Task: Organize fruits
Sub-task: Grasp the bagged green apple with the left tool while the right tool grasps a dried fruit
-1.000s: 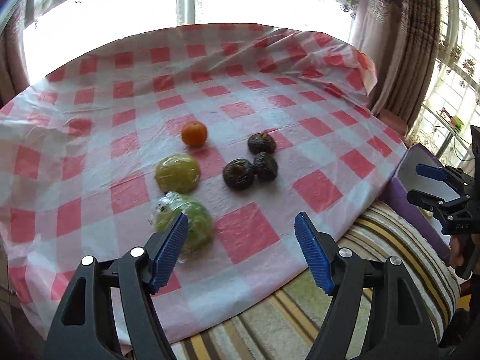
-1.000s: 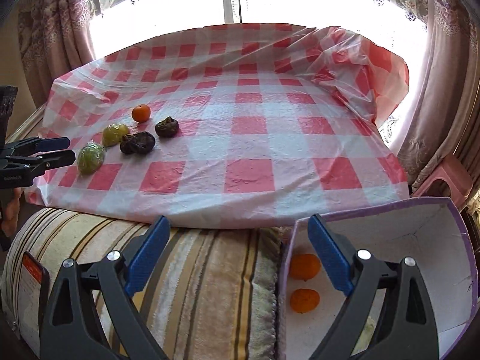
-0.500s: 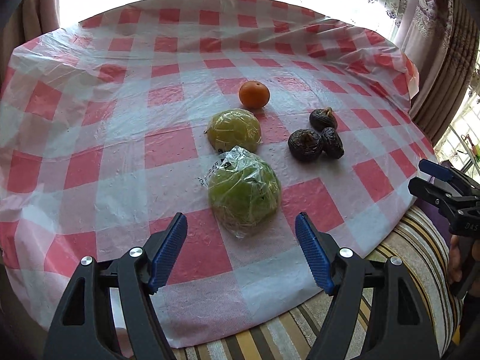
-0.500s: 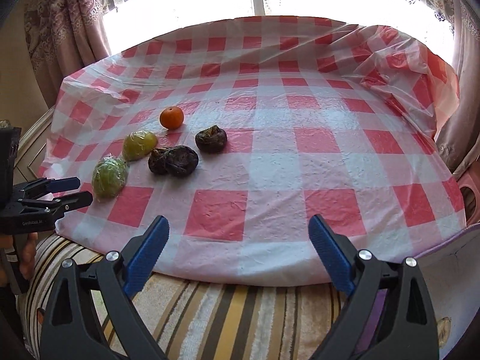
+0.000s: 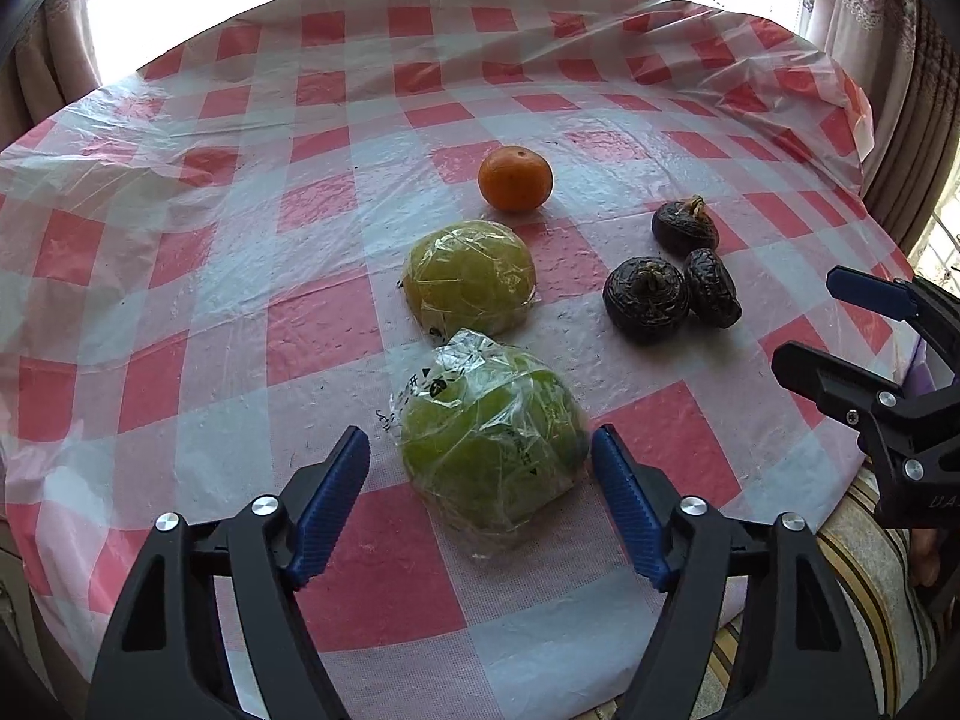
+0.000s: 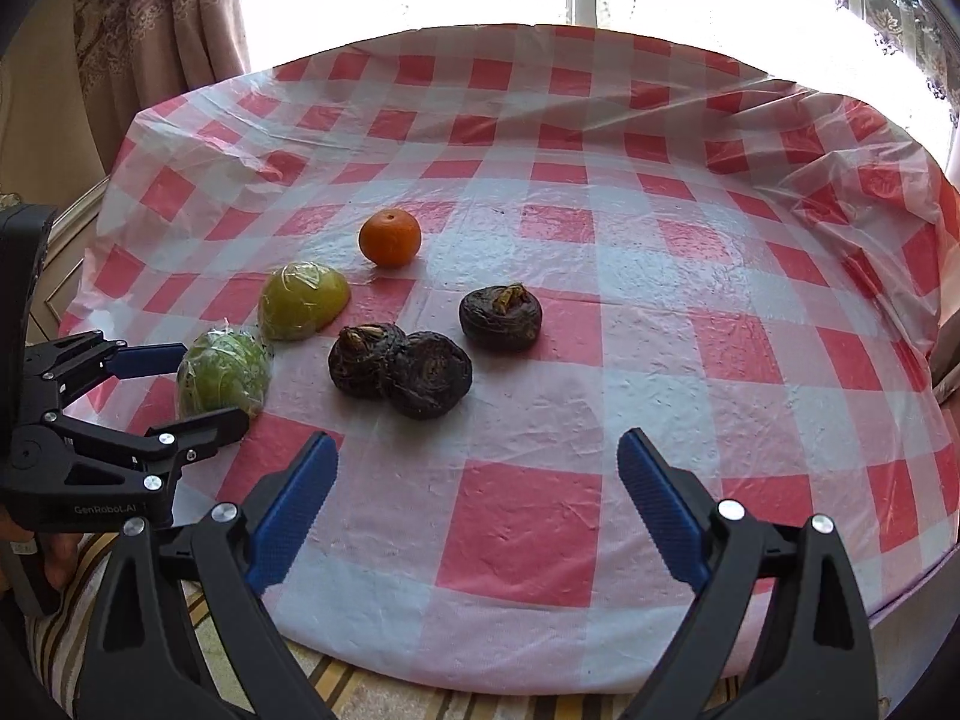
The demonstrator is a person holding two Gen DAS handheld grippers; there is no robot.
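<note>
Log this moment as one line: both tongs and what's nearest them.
left tongs: closing around wrapped green fruit, no contact visible | right tongs: open, empty | dark fruits: on tablecloth

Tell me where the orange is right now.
The orange sits on the checked tablecloth, farthest from both grippers, just beyond the yellow-green wrapped fruit and left of the three dark fruits.

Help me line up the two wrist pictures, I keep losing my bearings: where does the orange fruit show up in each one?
Left wrist view: the orange fruit sits above centre, farthest of the fruits, behind the yellowish wrapped fruit.
Right wrist view: the orange fruit sits left of centre, again farthest back.
Shared landmark: the two touching dark fruits, on its right in both views.
</note>
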